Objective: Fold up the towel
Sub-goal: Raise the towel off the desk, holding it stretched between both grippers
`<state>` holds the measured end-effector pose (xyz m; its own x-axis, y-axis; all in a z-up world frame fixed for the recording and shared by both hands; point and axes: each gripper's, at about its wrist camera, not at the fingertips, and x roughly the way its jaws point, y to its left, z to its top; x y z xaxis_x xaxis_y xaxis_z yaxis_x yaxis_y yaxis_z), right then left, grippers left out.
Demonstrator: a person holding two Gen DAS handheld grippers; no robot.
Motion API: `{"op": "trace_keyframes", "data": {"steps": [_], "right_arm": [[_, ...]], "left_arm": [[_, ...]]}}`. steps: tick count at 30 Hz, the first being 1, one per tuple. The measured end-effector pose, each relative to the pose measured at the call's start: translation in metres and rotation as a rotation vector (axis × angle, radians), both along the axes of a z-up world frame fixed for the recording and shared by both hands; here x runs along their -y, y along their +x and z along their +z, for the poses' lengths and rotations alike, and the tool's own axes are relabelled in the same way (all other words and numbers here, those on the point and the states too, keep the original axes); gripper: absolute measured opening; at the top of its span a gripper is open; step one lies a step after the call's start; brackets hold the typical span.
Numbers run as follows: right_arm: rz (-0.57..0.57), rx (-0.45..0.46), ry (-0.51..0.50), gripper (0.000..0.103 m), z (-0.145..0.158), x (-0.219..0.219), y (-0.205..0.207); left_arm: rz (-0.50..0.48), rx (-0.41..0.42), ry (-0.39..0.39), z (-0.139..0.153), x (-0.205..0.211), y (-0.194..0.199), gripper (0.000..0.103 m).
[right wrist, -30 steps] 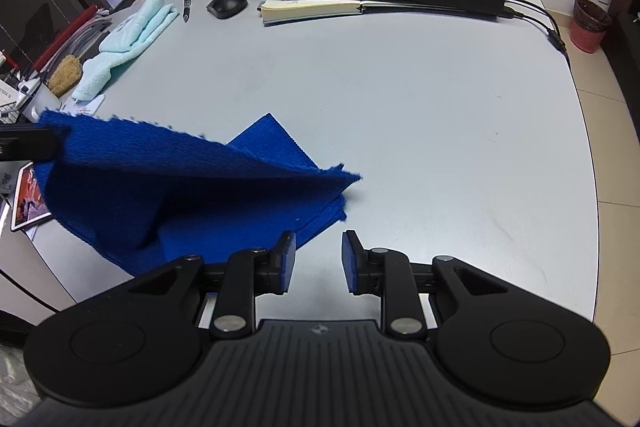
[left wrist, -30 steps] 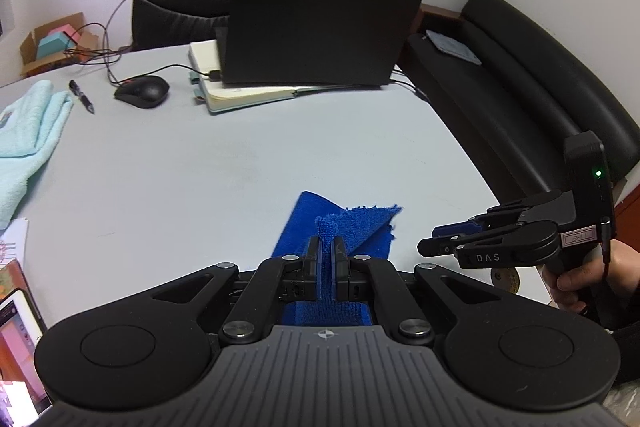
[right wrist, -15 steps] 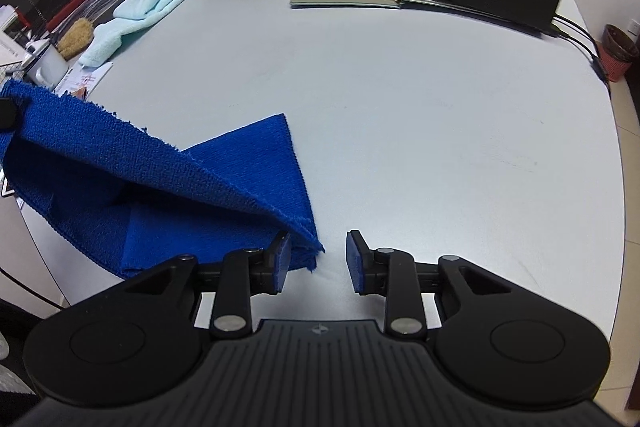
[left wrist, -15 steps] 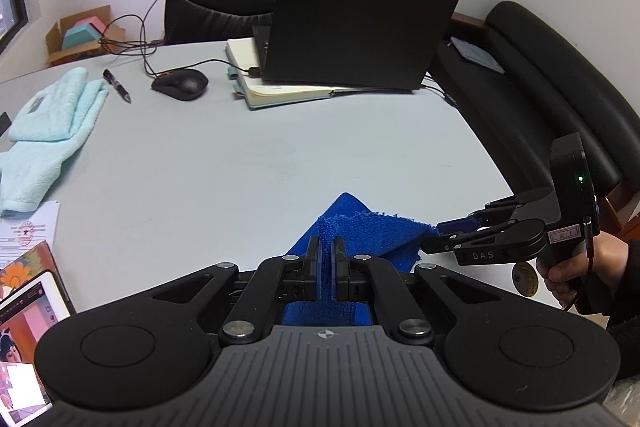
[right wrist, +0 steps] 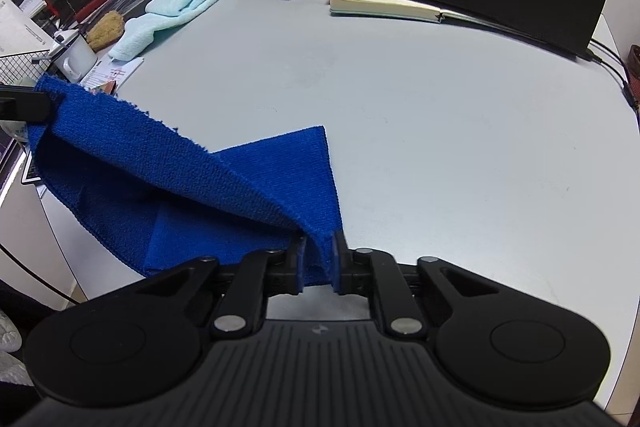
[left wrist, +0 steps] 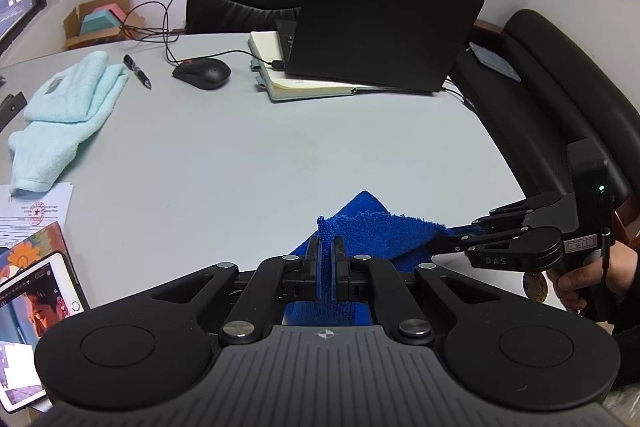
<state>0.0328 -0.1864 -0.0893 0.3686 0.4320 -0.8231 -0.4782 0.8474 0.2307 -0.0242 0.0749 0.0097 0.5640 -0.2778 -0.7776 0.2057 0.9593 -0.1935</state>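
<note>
A blue towel [right wrist: 168,163] lies partly on the grey table [right wrist: 440,115] near its front edge, with its top layer lifted. My left gripper [left wrist: 327,247] is shut on one corner of the blue towel [left wrist: 376,231] and holds it above the table. My right gripper [right wrist: 318,251] has its jaws around the other lifted corner, still a little apart, with the cloth between them. The right gripper also shows in the left wrist view [left wrist: 448,241], at the towel's right edge.
A light blue towel [left wrist: 68,107] lies at the far left. A pen [left wrist: 137,71], mouse [left wrist: 202,73], notebook [left wrist: 308,83] and open laptop [left wrist: 380,23] stand at the back. A tablet [left wrist: 32,311] and papers [left wrist: 32,211] sit at the left edge. A mug [right wrist: 76,57] is left.
My right gripper has moved left onto the towel's lifted corner, and its jaws have narrowed around it. My left gripper has lifted its corner and turned slightly.
</note>
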Motion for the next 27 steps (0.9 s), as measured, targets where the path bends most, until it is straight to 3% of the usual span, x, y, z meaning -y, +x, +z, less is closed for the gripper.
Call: {"op": "trace_keyframes", "data": {"steps": [12, 27], "right_arm": [[-0.031, 0.128, -0.020, 0.003, 0.068, 0.003, 0.001], [-0.125, 0.287, -0.025, 0.003, 0.147, 0.032, -0.014]], "left_arm": [[-0.032, 0.004, -0.011, 0.005, 0.000, 0.009, 0.004], [-0.101, 0.122, -0.025, 0.056, 0.016, 0.026, 0.004]]}}
